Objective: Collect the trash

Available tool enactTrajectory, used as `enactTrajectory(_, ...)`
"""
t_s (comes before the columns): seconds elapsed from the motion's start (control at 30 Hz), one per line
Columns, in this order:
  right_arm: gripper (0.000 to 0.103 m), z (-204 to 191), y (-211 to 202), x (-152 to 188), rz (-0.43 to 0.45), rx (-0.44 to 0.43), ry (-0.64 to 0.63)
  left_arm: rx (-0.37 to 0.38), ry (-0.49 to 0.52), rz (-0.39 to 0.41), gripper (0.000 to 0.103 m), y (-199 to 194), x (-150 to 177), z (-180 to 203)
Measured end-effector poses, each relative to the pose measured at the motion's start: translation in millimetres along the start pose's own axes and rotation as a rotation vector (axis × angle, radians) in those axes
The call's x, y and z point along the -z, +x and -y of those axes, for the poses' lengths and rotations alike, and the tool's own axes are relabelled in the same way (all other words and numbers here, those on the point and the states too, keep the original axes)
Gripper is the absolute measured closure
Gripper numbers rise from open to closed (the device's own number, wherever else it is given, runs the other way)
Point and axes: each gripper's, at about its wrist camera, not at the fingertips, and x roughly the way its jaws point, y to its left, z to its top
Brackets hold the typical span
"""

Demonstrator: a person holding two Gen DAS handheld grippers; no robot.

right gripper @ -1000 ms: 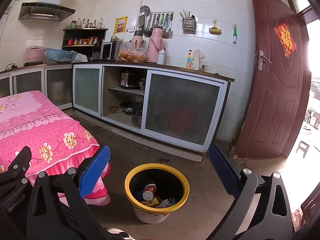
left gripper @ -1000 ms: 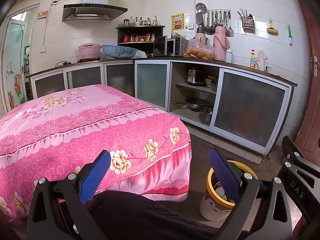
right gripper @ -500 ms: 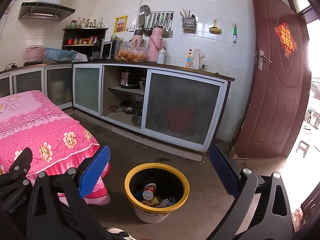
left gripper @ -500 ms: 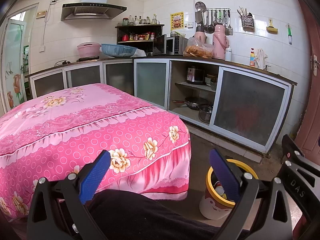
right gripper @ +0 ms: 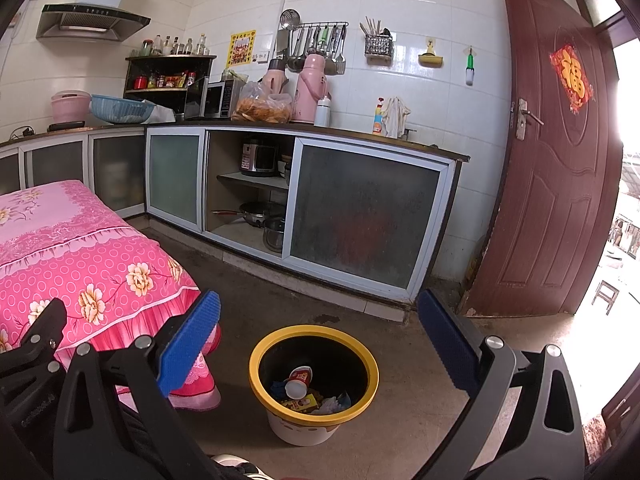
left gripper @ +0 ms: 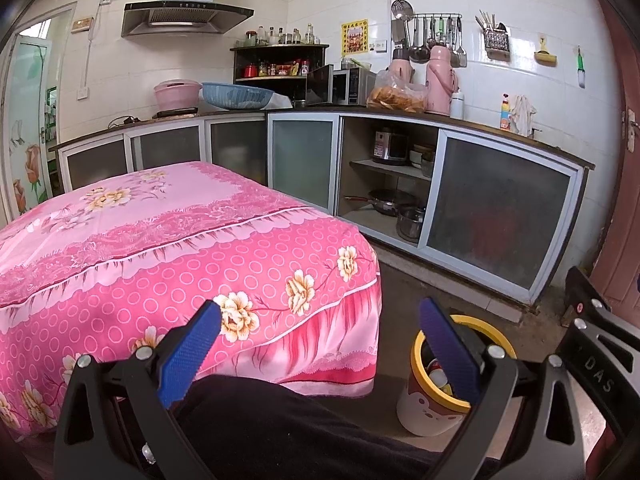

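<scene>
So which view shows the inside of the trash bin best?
The right wrist view: it looks down into the trash bin, showing a cup and wrappers. The left wrist view catches it side-on, partly behind a finger.

Both views are bright and evenly lit by daylight. In the right wrist view the open doorway [right gripper: 624, 184] beside the brown door [right gripper: 552, 168] is blown out to white. White wall tiles [right gripper: 404, 12] carry soft glare. Shadows on the floor [right gripper: 400, 360] are faint. Focus is sharp throughout. Fisheye distortion bends the cabinet front [left gripper: 500, 216], and dark vignetting fills all corners.
</scene>
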Motion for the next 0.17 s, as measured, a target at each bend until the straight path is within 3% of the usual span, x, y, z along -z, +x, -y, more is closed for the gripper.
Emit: enactTrajectory(0.17, 0.008, -0.5, 0.3, 5.8, -0.004, 0.000, 0.005, 0.000, -0.005, -0.018, 0.008, 3.0, 0.5, -2.1)
